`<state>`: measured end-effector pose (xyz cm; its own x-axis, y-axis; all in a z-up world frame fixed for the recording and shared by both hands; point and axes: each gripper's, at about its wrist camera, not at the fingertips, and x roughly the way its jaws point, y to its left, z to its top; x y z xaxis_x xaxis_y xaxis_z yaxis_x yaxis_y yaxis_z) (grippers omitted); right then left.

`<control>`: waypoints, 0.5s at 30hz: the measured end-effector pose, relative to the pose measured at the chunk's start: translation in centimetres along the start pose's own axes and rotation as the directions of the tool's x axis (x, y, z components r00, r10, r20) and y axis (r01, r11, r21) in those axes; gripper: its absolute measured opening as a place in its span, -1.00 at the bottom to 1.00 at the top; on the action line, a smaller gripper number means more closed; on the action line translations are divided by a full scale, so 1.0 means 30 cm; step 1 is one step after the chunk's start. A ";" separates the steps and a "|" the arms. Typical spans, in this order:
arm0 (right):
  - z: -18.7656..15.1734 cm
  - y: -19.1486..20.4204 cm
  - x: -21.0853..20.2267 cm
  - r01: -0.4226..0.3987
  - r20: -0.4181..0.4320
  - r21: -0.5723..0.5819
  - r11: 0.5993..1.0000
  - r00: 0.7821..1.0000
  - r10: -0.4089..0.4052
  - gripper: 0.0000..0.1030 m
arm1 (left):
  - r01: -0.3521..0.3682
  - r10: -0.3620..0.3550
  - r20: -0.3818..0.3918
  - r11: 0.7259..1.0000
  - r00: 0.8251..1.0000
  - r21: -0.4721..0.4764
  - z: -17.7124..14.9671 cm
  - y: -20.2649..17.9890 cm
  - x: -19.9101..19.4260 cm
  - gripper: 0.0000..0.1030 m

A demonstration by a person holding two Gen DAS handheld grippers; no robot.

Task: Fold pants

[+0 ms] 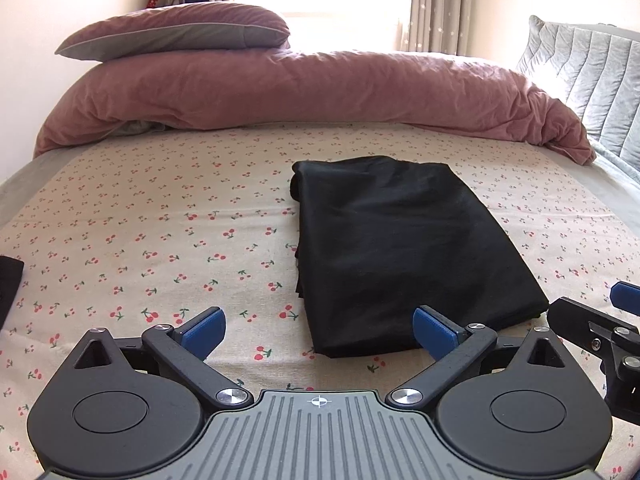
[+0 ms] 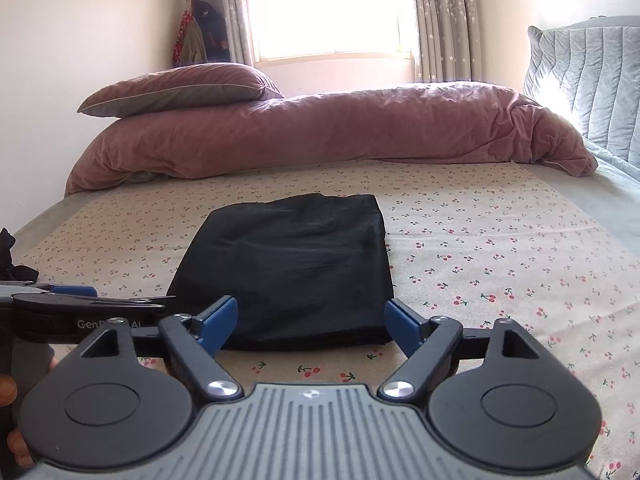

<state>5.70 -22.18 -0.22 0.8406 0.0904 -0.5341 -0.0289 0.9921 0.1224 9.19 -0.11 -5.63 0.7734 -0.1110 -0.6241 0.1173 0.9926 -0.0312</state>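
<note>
One folded black pants (image 1: 404, 248) on cherry-print sheet (image 1: 160, 216), two tools – left tool (image 1: 318, 328), right tool (image 2: 310, 322) – both spread apart, empty

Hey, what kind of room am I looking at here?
Most likely a bedroom: a bed with a cherry-print sheet, a pink duvet with a pillow on top, and a curtained window behind. Folded black pants lie on the sheet.
</note>
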 end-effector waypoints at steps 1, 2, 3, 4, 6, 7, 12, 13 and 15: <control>-0.006 0.001 0.004 0.010 -0.001 -0.006 1.000 1.000 -0.010 0.66 | -0.004 0.004 -0.002 1.000 1.000 -0.004 -0.001 0.000 0.002 0.96; -0.013 -0.001 0.007 0.016 -0.003 -0.009 1.000 1.000 -0.016 0.70 | -0.009 0.009 -0.003 1.000 1.000 -0.006 -0.001 -0.001 0.003 0.96; -0.018 -0.005 0.015 0.022 -0.007 -0.008 1.000 1.000 -0.022 0.71 | -0.012 0.012 -0.006 1.000 1.000 -0.004 -0.003 -0.002 0.005 0.96; -0.021 -0.009 0.023 0.028 -0.014 -0.004 1.000 1.000 -0.028 0.75 | -0.014 0.014 -0.010 1.000 1.000 0.001 -0.004 -0.005 0.008 0.96; -0.030 -0.019 0.038 0.037 -0.030 0.003 0.999 0.999 -0.037 0.80 | -0.013 0.013 -0.020 1.000 1.000 0.013 -0.008 -0.012 0.018 0.96; -0.034 -0.022 0.043 0.039 -0.035 0.002 0.999 0.999 -0.039 0.84 | -0.012 0.012 -0.025 1.000 1.000 0.016 -0.010 -0.014 0.024 0.96; -0.058 -0.013 0.058 0.058 -0.063 -0.043 0.997 0.996 -0.060 0.91 | -0.046 0.048 -0.055 0.998 0.997 0.036 -0.027 -0.030 0.058 0.96; -0.060 -0.013 0.056 0.058 -0.065 -0.048 0.997 0.996 -0.061 0.91 | -0.049 0.051 -0.060 0.998 0.997 0.039 -0.029 -0.033 0.061 0.97; -0.058 -0.015 0.052 0.060 -0.063 -0.048 0.997 0.996 -0.063 0.91 | -0.049 0.052 -0.069 0.998 0.996 0.043 -0.031 -0.035 0.065 0.96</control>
<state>6.09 -22.34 -2.57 0.8048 0.0330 -0.5927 -0.0045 0.9988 0.0495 10.00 -1.34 -7.55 0.7337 -0.0553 -0.6772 0.1055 0.9939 0.0331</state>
